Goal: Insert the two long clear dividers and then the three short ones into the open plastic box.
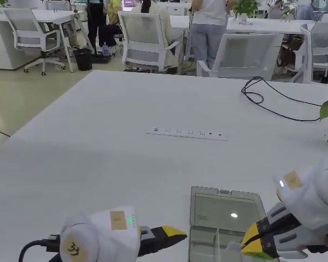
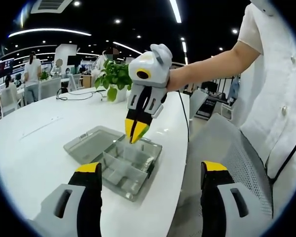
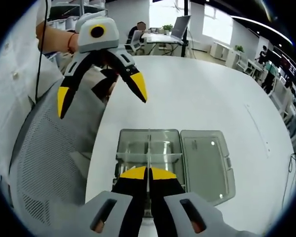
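Right gripper (image 3: 148,173) fingers pinch a clear divider (image 3: 149,143) above the plastic box (image 3: 120,148). Left gripper (image 3: 101,95) fingers spread open

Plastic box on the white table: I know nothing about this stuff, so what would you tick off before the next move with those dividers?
1. Lid open: ok, the plastic box lies with its lid folded flat.
2. Piece gripped: ok, the right hand-held gripper looks shut on a thin clear divider, seen edge-on above the box.
3. Divider lined up with its slots: cannot tell.
4. Other tool out of the way: ok, the left hand-held gripper is open, holds nothing and is off to the side of the box.
5. Pieces already seated: cannot tell the count; one crosswise divider stands inside.
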### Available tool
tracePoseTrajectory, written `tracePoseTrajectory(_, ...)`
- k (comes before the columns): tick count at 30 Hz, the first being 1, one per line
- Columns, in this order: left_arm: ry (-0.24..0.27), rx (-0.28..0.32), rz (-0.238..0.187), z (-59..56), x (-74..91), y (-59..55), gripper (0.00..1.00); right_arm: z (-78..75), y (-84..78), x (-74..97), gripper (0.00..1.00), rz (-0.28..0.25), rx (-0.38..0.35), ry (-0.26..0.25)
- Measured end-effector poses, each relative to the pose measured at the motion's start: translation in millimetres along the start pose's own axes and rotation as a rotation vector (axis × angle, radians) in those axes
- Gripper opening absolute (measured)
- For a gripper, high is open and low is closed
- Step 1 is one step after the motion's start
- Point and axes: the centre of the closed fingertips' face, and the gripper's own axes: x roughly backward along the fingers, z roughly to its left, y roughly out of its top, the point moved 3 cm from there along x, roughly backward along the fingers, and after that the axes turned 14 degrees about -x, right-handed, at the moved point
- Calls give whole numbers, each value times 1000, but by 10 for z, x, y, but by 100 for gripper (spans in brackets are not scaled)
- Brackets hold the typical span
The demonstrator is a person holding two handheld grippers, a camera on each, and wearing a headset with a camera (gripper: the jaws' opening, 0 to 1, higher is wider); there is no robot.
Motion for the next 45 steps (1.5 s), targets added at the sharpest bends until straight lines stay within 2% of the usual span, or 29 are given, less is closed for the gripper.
tracePoseTrajectory(9,-3,4,-2,6,-12,-4,84,1,11,-12,3,0,4,8)
tracePoseTrajectory(17,-8,5,0,3,-21,-14,84,-13,-7,-127,3,30,15,8)
tracePoseTrajectory(33,-13,8,6,7,-25,-41,85,-51,-155,-382,3,126,-5,15)
tracePoseTrajectory(45,-16,9,9,2,-26,-48,86,-46,-172,-395,3,152,14,7)
